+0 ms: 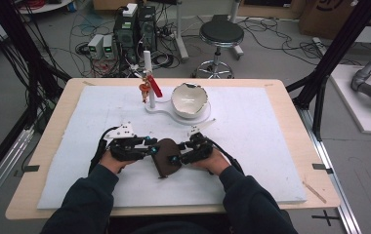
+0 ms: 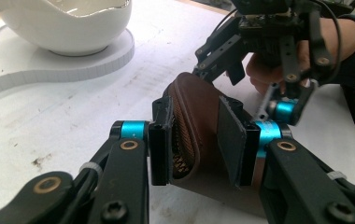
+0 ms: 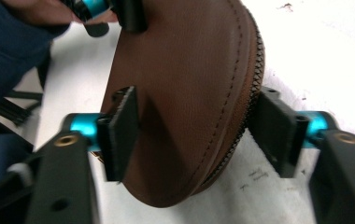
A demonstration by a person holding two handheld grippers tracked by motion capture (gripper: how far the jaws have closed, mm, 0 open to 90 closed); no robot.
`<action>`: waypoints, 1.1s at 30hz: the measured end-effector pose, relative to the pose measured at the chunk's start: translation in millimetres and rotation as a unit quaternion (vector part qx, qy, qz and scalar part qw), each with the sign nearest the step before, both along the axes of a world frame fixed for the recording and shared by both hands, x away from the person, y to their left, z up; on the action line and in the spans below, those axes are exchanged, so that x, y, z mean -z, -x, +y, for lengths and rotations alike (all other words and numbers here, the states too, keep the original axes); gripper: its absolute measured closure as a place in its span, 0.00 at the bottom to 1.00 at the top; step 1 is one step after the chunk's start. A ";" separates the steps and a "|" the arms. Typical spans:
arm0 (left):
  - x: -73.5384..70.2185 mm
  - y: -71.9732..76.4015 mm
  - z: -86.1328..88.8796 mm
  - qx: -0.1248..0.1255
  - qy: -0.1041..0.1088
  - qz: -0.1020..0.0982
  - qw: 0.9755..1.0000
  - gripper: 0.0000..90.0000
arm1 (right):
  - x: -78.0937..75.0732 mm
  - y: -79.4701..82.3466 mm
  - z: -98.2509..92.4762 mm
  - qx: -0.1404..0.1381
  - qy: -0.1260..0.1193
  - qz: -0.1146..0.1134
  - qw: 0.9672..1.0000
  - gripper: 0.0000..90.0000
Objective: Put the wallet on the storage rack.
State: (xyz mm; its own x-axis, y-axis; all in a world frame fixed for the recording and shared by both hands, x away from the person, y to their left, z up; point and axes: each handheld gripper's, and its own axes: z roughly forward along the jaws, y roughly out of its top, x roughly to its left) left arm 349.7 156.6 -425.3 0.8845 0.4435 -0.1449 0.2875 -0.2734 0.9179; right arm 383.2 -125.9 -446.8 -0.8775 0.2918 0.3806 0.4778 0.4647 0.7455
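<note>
Your left hand-held gripper (image 1: 150,150) sits just left of centre in the lower half of the high view, and its jaws are clamped on the brown leather pouch (image 1: 166,157). In the left gripper view the two black pads (image 2: 160,144) press the pouch (image 2: 199,130) from either side, squeezing it near its zipped edge, in the middle of that frame.

Your right hand-held gripper (image 1: 177,157) comes in from the right side of the pouch in the high view. In the right gripper view its jaws straddle the pouch (image 3: 185,93): the left pad (image 3: 119,133) lies against the leather face, while the right pad (image 3: 273,130) stands at the zipper edge; you cannot tell whether both press it.

The pouch lies between your two hands, low on the white mat (image 1: 252,126) that covers the bench (image 1: 56,126). Above it, toward the upper centre of the high view, a white bowl (image 1: 189,100) rests on a white base (image 1: 166,108), well apart from the pouch.
</note>
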 end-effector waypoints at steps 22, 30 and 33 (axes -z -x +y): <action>-17.2 -6.3 59.2 -0.188 0.036 -0.006 0.981 0.51 | -36.7 -1.7 -58.2 0.105 -0.016 -0.103 0.989 0.82; -18.5 -6.2 82.3 -0.219 0.038 -0.013 0.975 0.52 | -48.6 -0.4 -78.0 0.142 -0.025 -0.131 0.981 0.85; -17.8 -6.1 83.8 -0.221 0.035 -0.012 0.975 0.53 | -51.6 -0.2 -82.3 0.150 -0.021 -0.141 0.978 0.86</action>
State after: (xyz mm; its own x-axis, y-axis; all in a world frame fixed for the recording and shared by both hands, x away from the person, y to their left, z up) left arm 355.8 240.5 -407.6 0.6126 0.7721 -0.1694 0.3408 -0.0645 0.9379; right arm 383.4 -208.3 -395.2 -0.8271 0.5412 0.1518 0.3597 0.3022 0.8828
